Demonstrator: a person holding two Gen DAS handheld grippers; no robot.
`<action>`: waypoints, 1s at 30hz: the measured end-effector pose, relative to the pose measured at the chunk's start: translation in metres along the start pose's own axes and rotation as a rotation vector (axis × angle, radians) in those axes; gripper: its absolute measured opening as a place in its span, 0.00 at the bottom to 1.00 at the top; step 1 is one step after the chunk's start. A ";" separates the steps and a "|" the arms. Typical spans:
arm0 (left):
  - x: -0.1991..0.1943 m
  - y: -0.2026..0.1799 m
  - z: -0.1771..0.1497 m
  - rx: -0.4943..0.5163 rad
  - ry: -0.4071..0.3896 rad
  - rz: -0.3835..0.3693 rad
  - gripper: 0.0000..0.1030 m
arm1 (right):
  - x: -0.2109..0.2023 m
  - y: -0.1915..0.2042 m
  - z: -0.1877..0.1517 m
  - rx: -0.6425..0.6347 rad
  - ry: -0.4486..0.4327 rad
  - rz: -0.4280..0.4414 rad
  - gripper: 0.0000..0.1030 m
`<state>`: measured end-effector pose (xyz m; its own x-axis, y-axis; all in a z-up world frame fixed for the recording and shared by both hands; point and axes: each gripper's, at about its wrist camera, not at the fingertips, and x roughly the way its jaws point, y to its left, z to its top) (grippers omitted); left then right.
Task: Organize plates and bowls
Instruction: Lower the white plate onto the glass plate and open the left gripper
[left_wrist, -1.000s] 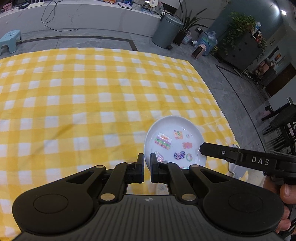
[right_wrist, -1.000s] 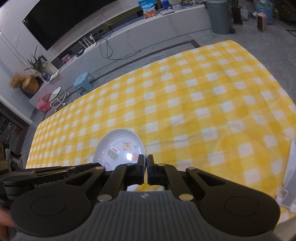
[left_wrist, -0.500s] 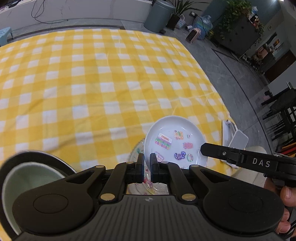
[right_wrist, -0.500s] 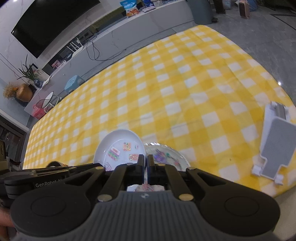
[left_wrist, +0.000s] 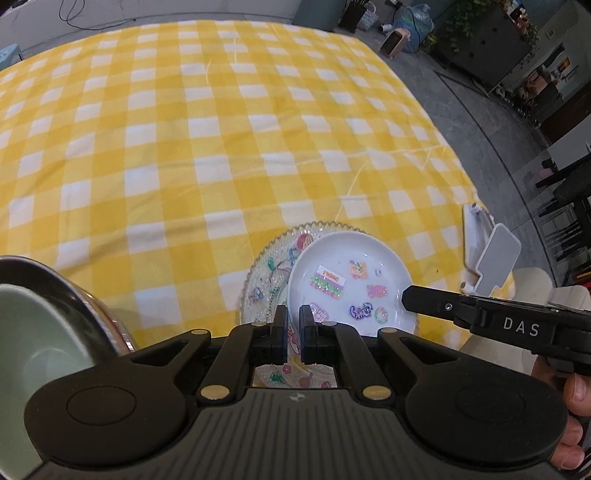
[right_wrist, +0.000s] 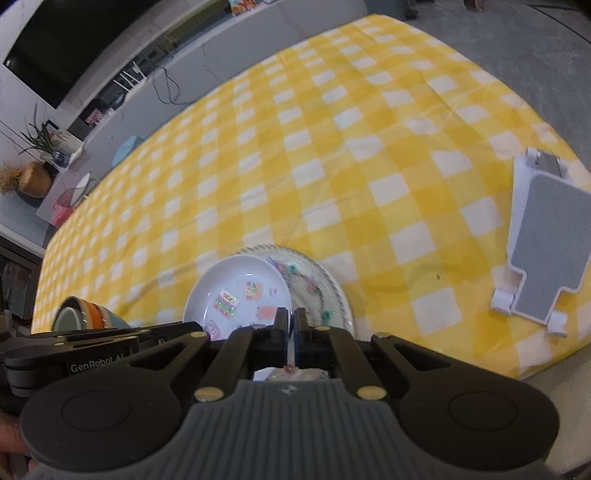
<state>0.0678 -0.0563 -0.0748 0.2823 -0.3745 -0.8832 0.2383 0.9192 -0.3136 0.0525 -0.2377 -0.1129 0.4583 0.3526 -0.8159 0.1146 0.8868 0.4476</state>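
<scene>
A small white plate (left_wrist: 351, 280) with colourful stickers is held between both grippers, just above a clear scalloped glass plate (left_wrist: 269, 273) lying on the yellow checked cloth. My left gripper (left_wrist: 293, 325) is shut on the white plate's near-left rim. My right gripper (right_wrist: 290, 325) is shut on its right rim; its finger shows in the left wrist view (left_wrist: 436, 304). In the right wrist view the white plate (right_wrist: 236, 291) overlaps the glass plate (right_wrist: 321, 288). A pale green bowl (left_wrist: 33, 332) nests in stacked bowls at the left.
The stacked bowls (right_wrist: 85, 314) with orange and blue rims sit at the left near edge. A white and grey stand (right_wrist: 539, 240) lies flat near the cloth's right edge. The table's near edge is close below the plates.
Both grippers have drawn back and down with the white plate. The glass plate, the stacked bowls and the stand have come into view, and the white plate now hangs over the glass plate.
</scene>
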 end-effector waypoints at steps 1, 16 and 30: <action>0.003 -0.001 0.000 0.004 0.003 0.002 0.05 | 0.002 -0.001 0.000 0.000 0.005 -0.007 0.01; 0.014 -0.008 -0.002 0.045 0.012 0.025 0.06 | 0.014 -0.006 -0.005 -0.009 0.042 -0.048 0.02; 0.003 -0.005 0.001 0.010 0.003 0.000 0.28 | 0.019 -0.006 -0.005 -0.021 0.051 -0.039 0.05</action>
<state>0.0681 -0.0622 -0.0755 0.2794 -0.3744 -0.8842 0.2475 0.9178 -0.3105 0.0564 -0.2348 -0.1331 0.4084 0.3314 -0.8505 0.1133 0.9061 0.4075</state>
